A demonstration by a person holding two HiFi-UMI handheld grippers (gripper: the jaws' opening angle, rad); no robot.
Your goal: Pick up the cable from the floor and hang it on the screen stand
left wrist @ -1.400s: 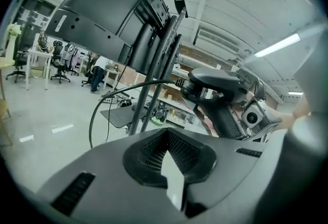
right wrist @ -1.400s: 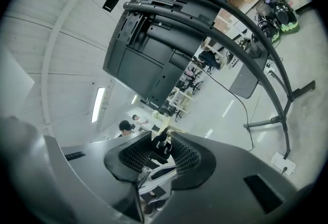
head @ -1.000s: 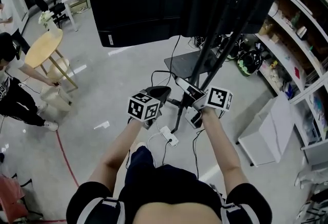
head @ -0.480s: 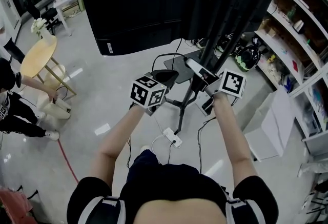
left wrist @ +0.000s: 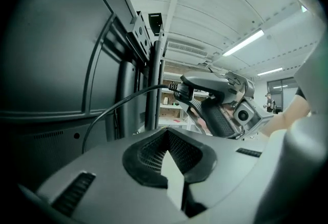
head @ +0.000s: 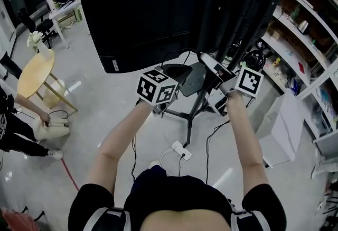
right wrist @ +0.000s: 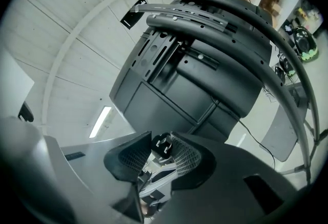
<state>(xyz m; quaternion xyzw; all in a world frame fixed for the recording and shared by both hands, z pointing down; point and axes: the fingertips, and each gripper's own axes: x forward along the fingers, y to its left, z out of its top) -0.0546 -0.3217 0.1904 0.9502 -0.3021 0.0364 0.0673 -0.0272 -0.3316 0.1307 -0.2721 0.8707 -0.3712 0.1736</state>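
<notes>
My right gripper (head: 210, 65) is shut on the black plug (right wrist: 163, 147) at the end of the cable; its metal prongs show between the pads. In the left gripper view the plug (left wrist: 180, 89) sits in that gripper, and the black cable (left wrist: 115, 106) arcs left and down behind my left gripper's body. My left gripper (head: 177, 72) hangs beside the right one. Its jaw tips (left wrist: 166, 133) meet, and I see no cable between them. Both are raised close to the screen stand (head: 237, 18), behind the big black screen (head: 137, 8). The stand's curved tubes (right wrist: 220, 18) arch above the right jaws.
A white power strip (head: 181, 150) with cords lies on the floor below my arms, by the stand's feet (head: 190, 113). Shelves (head: 301, 29) and a white box (head: 282, 129) line the right side. A round wooden table (head: 34, 66) and a crouching person (head: 10, 124) are at the left.
Both grippers have risen and moved forward toward the stand, staying side by side. The right one has kept the plug throughout.
</notes>
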